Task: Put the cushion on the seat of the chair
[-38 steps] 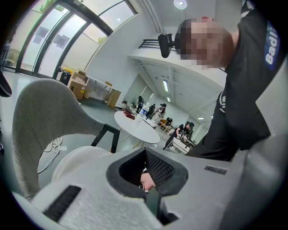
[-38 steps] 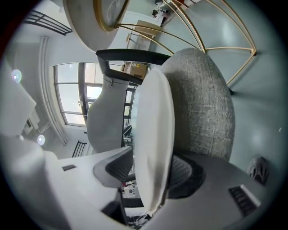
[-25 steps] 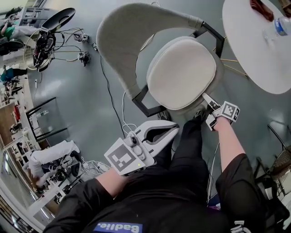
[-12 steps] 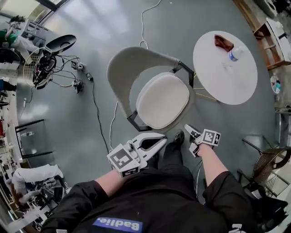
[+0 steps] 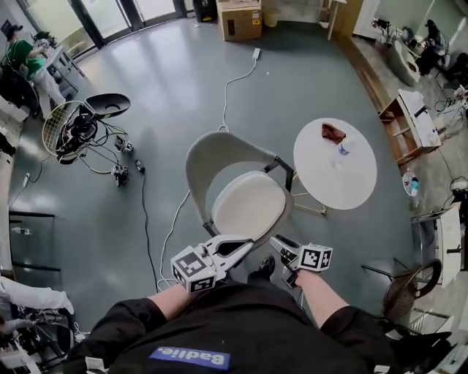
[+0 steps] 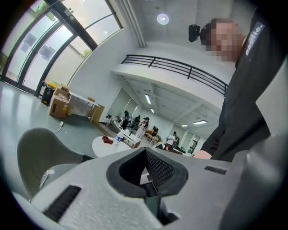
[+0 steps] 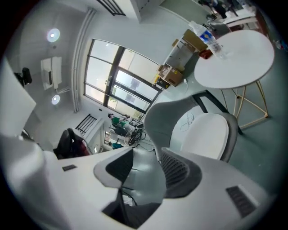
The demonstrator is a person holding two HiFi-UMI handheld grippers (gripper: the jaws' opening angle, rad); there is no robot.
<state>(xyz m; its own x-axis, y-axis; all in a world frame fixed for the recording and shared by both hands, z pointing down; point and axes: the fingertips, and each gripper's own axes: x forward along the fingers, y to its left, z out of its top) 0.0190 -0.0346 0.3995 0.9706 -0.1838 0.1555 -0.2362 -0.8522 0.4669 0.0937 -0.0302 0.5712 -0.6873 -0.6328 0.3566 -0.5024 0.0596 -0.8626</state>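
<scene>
A cream cushion (image 5: 248, 207) lies flat on the seat of the grey shell chair (image 5: 218, 156). Both grippers hang near my body, short of the seat's front edge and clear of the cushion. My left gripper (image 5: 244, 244) is shut with nothing in it, and its jaw tips meet in the left gripper view (image 6: 145, 150). My right gripper (image 5: 281, 247) is open and empty. In the right gripper view the cushion (image 7: 204, 134) and the chair back (image 7: 173, 114) show beyond the parted jaws of the right gripper (image 7: 147, 155).
A round white table (image 5: 344, 182) stands right of the chair, bearing a water bottle (image 5: 342, 146) and a brown object (image 5: 333, 132). Cables run over the grey floor to the left. A wire-frame stand (image 5: 73, 131) sits far left, a cardboard box (image 5: 240, 18) at the back.
The head view has risen and pulled back, so chair and table look smaller. Both grippers have drawn away from the seat towards my body. The cushion stays on the seat.
</scene>
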